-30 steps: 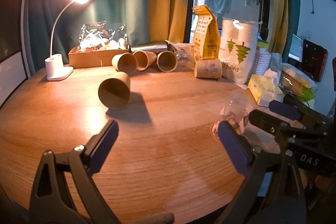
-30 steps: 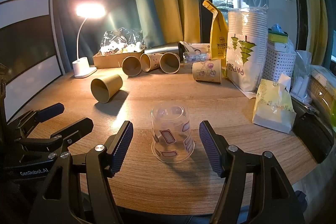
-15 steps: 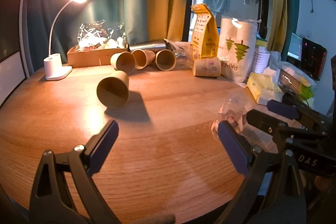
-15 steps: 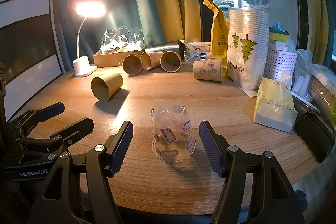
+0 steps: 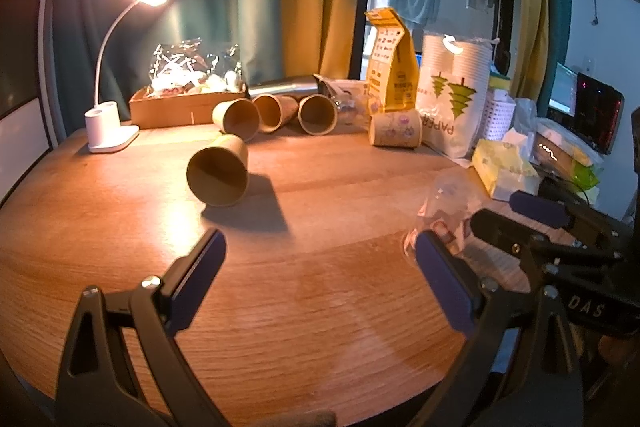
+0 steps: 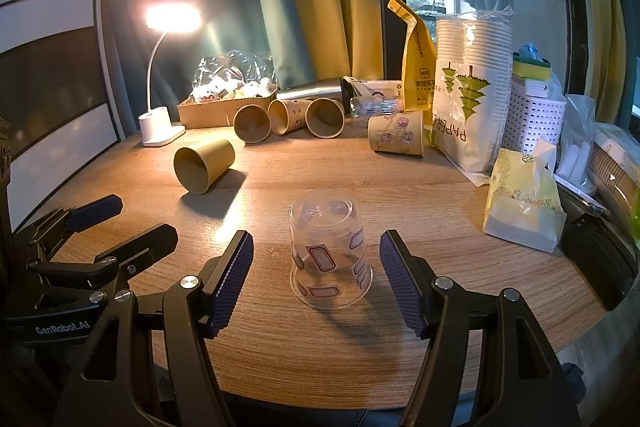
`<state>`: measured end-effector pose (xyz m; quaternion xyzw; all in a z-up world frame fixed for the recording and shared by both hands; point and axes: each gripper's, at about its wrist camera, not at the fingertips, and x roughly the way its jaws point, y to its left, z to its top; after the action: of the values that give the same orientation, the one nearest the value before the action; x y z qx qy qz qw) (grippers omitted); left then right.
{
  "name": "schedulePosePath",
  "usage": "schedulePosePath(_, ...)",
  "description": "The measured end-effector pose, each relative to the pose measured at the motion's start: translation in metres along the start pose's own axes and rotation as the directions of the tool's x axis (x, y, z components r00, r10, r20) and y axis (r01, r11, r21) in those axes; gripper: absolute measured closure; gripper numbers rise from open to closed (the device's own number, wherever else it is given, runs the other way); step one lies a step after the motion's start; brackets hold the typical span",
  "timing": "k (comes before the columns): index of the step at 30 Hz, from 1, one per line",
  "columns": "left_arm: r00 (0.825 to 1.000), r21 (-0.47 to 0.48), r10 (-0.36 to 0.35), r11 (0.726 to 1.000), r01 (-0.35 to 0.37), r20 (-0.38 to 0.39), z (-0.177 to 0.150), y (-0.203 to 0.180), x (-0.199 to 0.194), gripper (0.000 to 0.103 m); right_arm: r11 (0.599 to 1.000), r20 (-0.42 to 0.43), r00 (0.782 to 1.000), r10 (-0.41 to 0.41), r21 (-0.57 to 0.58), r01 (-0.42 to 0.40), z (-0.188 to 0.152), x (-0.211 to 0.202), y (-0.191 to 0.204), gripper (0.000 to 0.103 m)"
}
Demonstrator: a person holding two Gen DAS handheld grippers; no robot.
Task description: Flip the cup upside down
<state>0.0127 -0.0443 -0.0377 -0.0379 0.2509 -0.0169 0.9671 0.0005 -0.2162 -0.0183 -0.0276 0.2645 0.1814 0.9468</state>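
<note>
A clear plastic cup [image 6: 330, 247] with red label outlines stands upside down on the round wooden table [image 6: 420, 187], rim on the wood. My right gripper [image 6: 316, 263] is open, its fingers either side of the cup and apart from it. The cup shows faintly in the left wrist view [image 5: 444, 211], partly behind my right gripper [image 5: 520, 223]. My left gripper [image 5: 318, 259] is open and empty over bare wood; it also shows in the right wrist view [image 6: 120, 223]. A brown paper cup [image 5: 218, 171] lies on its side ahead of my left gripper; it also shows in the right wrist view [image 6: 202, 165].
Three paper cups [image 6: 288, 117] lie on their sides at the back, with a printed cup [image 6: 396, 139], a steel flask [image 6: 312, 91], a cardboard box [image 6: 224, 107], a lit desk lamp [image 6: 160, 123], a yellow pouch [image 6: 418, 67], a bag of paper cups [image 6: 472, 95] and a tissue pack [image 6: 524, 203].
Almost nothing moves. Both grippers stay open and the clear cup stays upside down in place; the views shift only slightly.
</note>
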Motion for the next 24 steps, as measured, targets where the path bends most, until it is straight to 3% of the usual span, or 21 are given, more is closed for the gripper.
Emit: schedulePosePath(24, 1.0, -0.013, 0.009, 1.0, -0.009, 0.002, 0.0024, 0.0045, -0.0007, 0.006, 1.0, 0.001, 1.0, 0.002, -0.003, -0.002, 0.0003, 0.0004, -0.0006, 0.034)
